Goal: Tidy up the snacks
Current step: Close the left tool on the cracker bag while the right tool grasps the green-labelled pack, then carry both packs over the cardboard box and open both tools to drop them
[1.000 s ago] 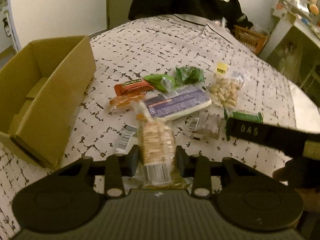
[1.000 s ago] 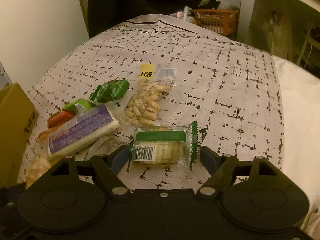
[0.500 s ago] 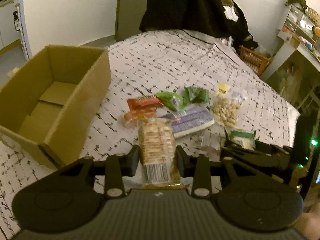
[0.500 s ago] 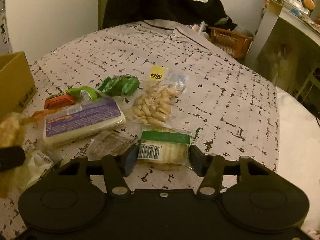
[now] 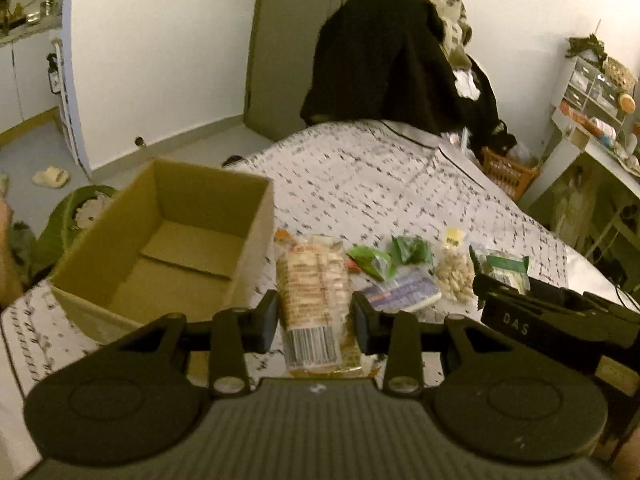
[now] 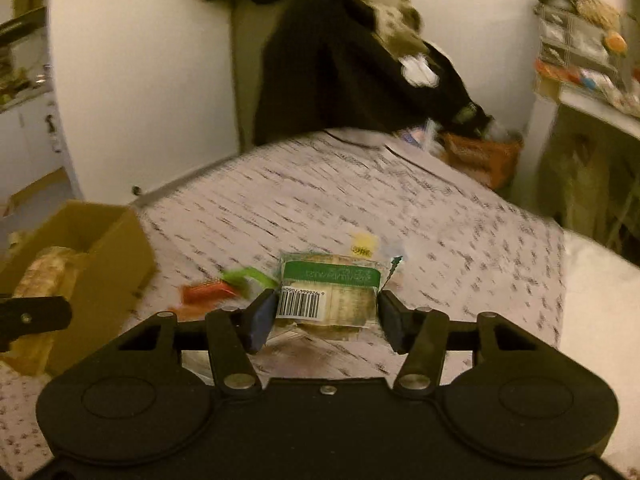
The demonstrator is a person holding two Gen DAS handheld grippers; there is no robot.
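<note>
Box (image 5: 160,248) ahead-left of my tools empty; left gripper (image 5: 314,316) clamps crackers (image 5: 314,280), right gripper (image 6: 326,312) clamps green pack (image 6: 330,292); several snacks (image 5: 400,272) ahead unsorted.

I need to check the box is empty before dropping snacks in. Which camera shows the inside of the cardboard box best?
The left wrist view: the cardboard box sits open with its bare floor and inner walls in sight. The right wrist view catches only a blurred corner at the left edge, its inside hidden.
</note>
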